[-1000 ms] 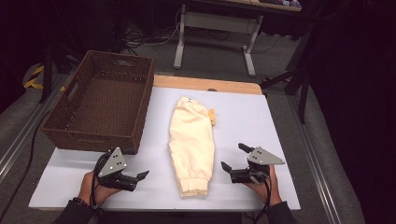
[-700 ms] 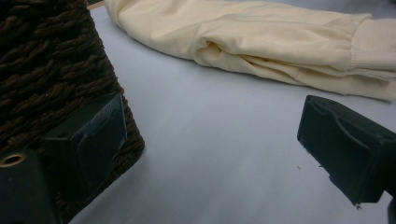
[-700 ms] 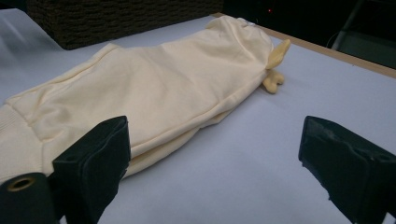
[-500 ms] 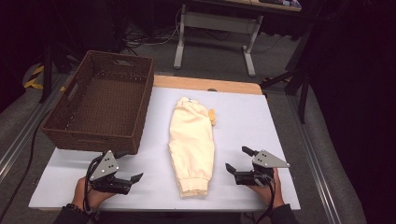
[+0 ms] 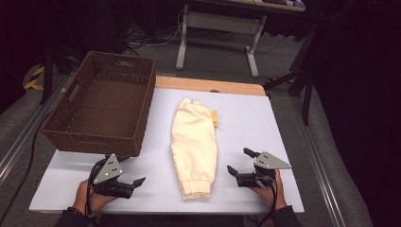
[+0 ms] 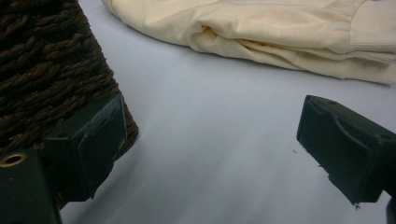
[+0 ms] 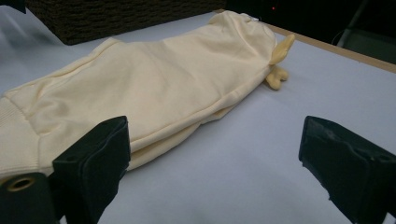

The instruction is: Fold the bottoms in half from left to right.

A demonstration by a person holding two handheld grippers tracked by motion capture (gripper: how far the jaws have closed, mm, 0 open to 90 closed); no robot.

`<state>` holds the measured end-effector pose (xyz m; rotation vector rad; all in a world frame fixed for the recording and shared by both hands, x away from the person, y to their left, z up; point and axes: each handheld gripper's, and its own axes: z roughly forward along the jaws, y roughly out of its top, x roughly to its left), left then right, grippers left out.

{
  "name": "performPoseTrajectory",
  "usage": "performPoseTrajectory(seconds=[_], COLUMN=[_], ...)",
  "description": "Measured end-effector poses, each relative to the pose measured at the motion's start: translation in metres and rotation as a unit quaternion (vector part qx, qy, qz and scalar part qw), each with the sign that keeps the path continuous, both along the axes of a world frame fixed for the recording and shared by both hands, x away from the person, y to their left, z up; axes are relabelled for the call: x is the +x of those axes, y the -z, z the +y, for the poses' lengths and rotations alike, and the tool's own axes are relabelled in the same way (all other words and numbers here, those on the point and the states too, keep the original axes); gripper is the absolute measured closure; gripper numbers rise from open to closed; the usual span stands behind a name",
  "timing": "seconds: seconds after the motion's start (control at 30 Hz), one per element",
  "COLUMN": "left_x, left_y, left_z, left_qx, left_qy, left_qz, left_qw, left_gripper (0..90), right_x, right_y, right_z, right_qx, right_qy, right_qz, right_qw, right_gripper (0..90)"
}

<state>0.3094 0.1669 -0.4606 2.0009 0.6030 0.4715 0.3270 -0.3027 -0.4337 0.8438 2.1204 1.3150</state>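
On a white table (image 5: 283,123) in a dark room, the left gripper (image 5: 128,185) and right gripper (image 5: 240,166) rest wide open and empty, flanking the folded cream garment (image 5: 194,142) lying between them; a brown wicker basket (image 5: 101,101) sits beyond the left one

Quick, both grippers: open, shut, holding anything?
Left gripper: open, holding nothing, beside the basket.
Right gripper: open, holding nothing, beside the garment.

Grey carpet floor (image 5: 326,156) around table (image 5: 265,123); white-legged desk (image 5: 215,23) behind it; dark, dim surroundings.
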Motion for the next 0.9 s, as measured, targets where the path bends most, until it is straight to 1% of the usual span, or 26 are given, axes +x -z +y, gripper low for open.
performPoseTrajectory(seconds=[0.03, 0.17, 0.23, 0.3, 0.37, 0.43, 0.6, 0.67, 0.7, 0.87, 0.9], left_x=[0.0, 0.001, 0.001, 0.0, -0.001, 0.0, 0.0, 0.0, 0.0, -0.002, -0.002], left_y=[-0.001, -0.002, -0.004, -0.005, -0.005, -0.005, -0.006, -0.006, -0.007, -0.011, -0.012], left_z=[0.0, -0.002, -0.005, -0.007, -0.007, -0.009, -0.014, -0.015, -0.017, -0.023, -0.025], left_qx=[-0.001, -0.003, 0.0, 0.002, -0.002, -0.001, 0.012, 0.007, 0.01, 0.009, 0.006], left_qy=[0.0, 0.009, 0.013, 0.016, 0.02, 0.022, 0.031, 0.035, 0.034, 0.041, 0.042], left_qz=[-0.001, 0.008, 0.001, -0.002, 0.001, 0.004, 0.006, 0.009, 0.01, 0.003, 0.006], left_qw=[1.0, 0.9999, 0.9999, 0.9999, 0.9998, 0.9998, 0.9994, 0.9993, 0.9993, 0.9991, 0.9991], left_gripper=[9.2, 9.8, 9.8, 9.9, 9.9, 9.6, 10.4, 10.0, 10.1, 9.2, 9.0], right_x=[-0.001, -0.003, -0.005, -0.006, -0.008, -0.008, -0.008, -0.008, -0.008, -0.009, -0.009], right_y=[0.0, 0.001, 0.001, 0.0, -0.002, -0.003, -0.006, -0.007, -0.008, -0.009, -0.009], right_z=[0.0, 0.002, 0.002, 0.002, 0.002, 0.002, 0.002, 0.002, 0.002, 0.002, 0.002], right_qx=[0.0, 0.0, 0.0, -0.006, -0.001, 0.001, 0.003, 0.004, 0.006, 0.007, 0.008], right_qy=[0.001, -0.004, -0.007, -0.009, -0.01, -0.008, -0.008, -0.006, -0.007, -0.007, -0.008], right_qz=[0.0, -0.002, 0.0, -0.004, -0.006, -0.006, -0.006, -0.006, -0.005, -0.005, -0.005], right_qw=[1.0, 1.0, 1.0, 0.9999, 0.9999, 1.0, 0.9999, 1.0, 0.9999, 0.9999, 0.9999], right_gripper=[9.5, 10.8, 11.7, 11.7, 11.9, 11.9, 12.2, 12.1, 12.3, 12.3, 12.2])
